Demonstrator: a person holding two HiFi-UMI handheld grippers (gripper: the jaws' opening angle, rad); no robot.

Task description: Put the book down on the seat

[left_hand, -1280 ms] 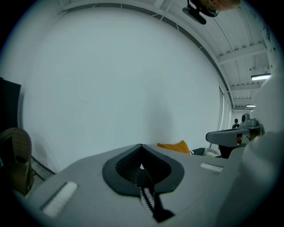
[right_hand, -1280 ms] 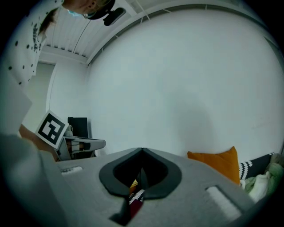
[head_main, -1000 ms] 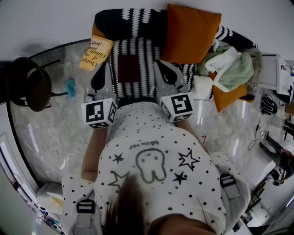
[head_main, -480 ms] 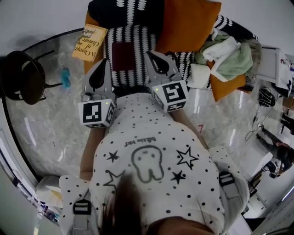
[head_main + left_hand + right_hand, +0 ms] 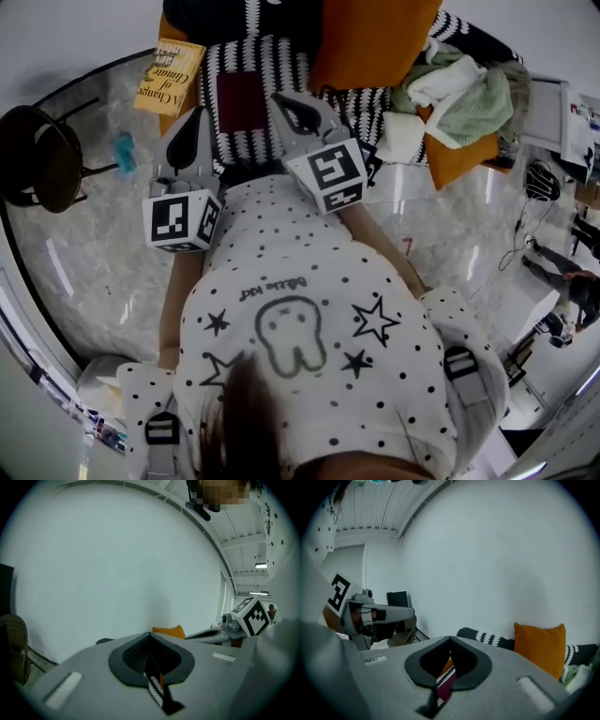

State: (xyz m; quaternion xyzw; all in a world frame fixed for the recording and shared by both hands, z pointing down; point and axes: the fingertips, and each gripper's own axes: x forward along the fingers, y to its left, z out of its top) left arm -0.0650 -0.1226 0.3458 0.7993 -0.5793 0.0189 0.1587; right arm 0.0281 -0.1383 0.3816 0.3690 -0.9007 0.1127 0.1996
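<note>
The yellow-covered book lies flat at the left end of the sofa seat, beside the black-and-white crochet blanket. No gripper touches it. My left gripper is held in front of the person's chest, below and right of the book, with its jaws shut and empty. My right gripper points over the blanket, also shut on nothing. In the left gripper view the left gripper points at a bare wall. Beyond the right gripper in its own view stand the wall and an orange cushion.
An orange cushion leans on the sofa back. White and green cloths are piled at the right end over another orange cushion. A black round stool stands at left, with a small blue object on the floor near it.
The sofa and book have slid up and left in the head view. Both grippers have drifted left and the right one has tilted. Their jaws stay shut and the book stays on the seat.
</note>
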